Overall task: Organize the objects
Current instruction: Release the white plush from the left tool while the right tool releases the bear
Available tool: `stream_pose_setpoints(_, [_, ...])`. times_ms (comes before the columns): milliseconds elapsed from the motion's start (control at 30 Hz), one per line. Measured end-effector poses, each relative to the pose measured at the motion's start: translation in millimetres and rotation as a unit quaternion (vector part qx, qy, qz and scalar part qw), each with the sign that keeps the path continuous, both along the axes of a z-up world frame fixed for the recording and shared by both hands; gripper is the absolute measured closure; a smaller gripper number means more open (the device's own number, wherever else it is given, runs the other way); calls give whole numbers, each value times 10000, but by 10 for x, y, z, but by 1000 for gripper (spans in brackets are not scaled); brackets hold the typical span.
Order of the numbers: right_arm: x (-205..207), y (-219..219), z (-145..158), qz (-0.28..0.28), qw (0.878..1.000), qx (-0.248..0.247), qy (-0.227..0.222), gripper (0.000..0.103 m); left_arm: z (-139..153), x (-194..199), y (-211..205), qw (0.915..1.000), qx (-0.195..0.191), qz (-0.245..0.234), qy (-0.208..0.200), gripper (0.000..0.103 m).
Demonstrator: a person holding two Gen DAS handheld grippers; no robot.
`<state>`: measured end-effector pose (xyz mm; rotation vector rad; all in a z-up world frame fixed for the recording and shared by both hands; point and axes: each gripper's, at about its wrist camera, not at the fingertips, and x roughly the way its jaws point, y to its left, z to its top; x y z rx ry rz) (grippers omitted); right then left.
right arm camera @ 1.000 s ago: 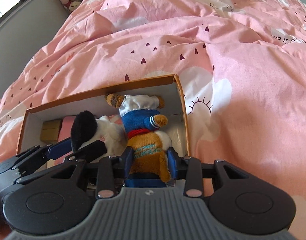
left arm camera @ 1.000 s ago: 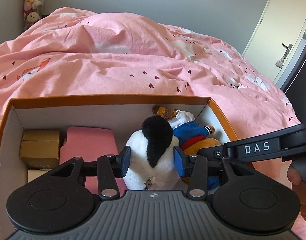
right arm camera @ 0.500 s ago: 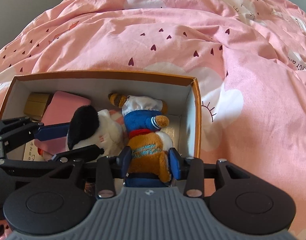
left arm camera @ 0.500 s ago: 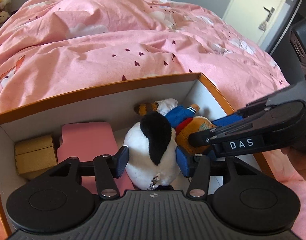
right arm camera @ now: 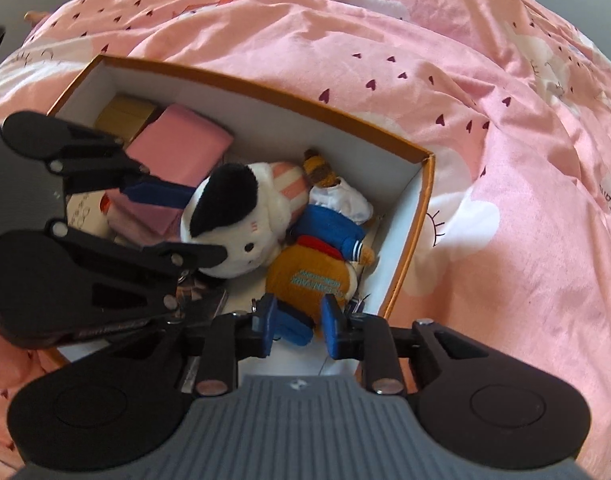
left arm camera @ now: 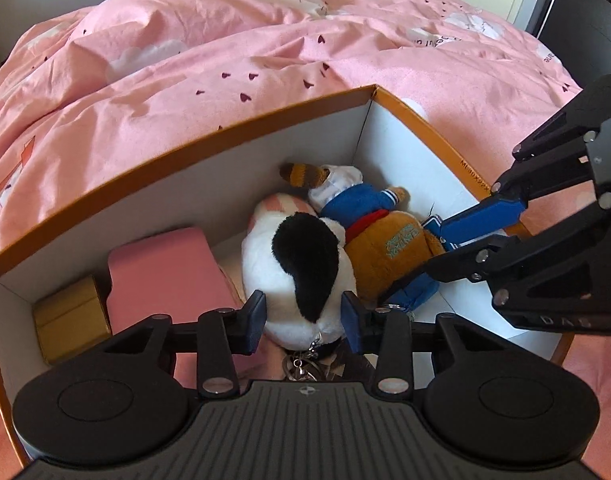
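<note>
An orange-rimmed white box (left arm camera: 225,132) (right arm camera: 265,84) lies on the pink duvet. Inside it a white plush with a black ear (left arm camera: 289,264) (right arm camera: 241,224) lies beside a brown plush in a blue jacket (left arm camera: 389,252) (right arm camera: 309,276). My left gripper (left arm camera: 303,318) (right arm camera: 209,226) reaches down into the box, its jaws closing with the pads against the white plush's sides. My right gripper (right arm camera: 299,324) (left arm camera: 405,264) is also closing, pinching the brown plush's blue-trousered lower end. Both plushes rest on the box floor.
A pink box (left arm camera: 161,272) (right arm camera: 177,140) and a gold box (left arm camera: 69,316) (right arm camera: 121,114) fill the left end of the orange box. A metal key ring (left arm camera: 301,360) hangs from the white plush. Rumpled duvet (right arm camera: 465,160) surrounds the box; a door stands far right.
Both cameras have rolled and now look more steeply into the box. Each pair of jaws widened slightly, then narrowed onto its plush. The plushes lie where they were.
</note>
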<state>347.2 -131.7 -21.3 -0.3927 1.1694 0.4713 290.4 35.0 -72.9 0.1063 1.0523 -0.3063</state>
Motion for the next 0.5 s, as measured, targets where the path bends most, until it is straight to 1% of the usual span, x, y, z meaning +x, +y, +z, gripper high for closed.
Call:
stream_pose_setpoints(67, [-73, 46, -61, 277, 9993, -197, -169, 84, -17, -5, 4, 9998, -60, 148, -71, 58])
stream_pose_setpoints(167, [-106, 122, -172, 434, 9963, -588, -450, 88, -14, 21, 27, 9994, -178, 299, -46, 58])
stream_pose_setpoints(233, [-83, 143, -255, 462, 9951, -701, -527, 92, -20, 17, 35, 9994, -191, 297, -52, 58])
stream_pose_setpoints(267, [-62, 142, -301, 436, 9950, -731, -515, 94, -25, 18, 44, 9993, -201, 313, -46, 57])
stream_pose_setpoints(300, [-48, 144, -336, 438, 9949, -737, -528, 99, -30, 18, 56, 9992, -223, 342, -44, 57])
stream_pose_setpoints(367, [-39, 153, -358, 429, 9939, -801, -625, 99, -27, 13, 93, 9986, -340, 409, -45, 52])
stream_pose_setpoints(433, [-50, 146, -334, 397, 9944, -742, -645, 98, 6, -14, 130, 9978, -442, 487, -62, 52])
stream_pose_setpoints(500, [-90, 100, -263, 324, 9955, -577, -676, 97, 90, -85, 168, 9969, -538, 542, -183, 53])
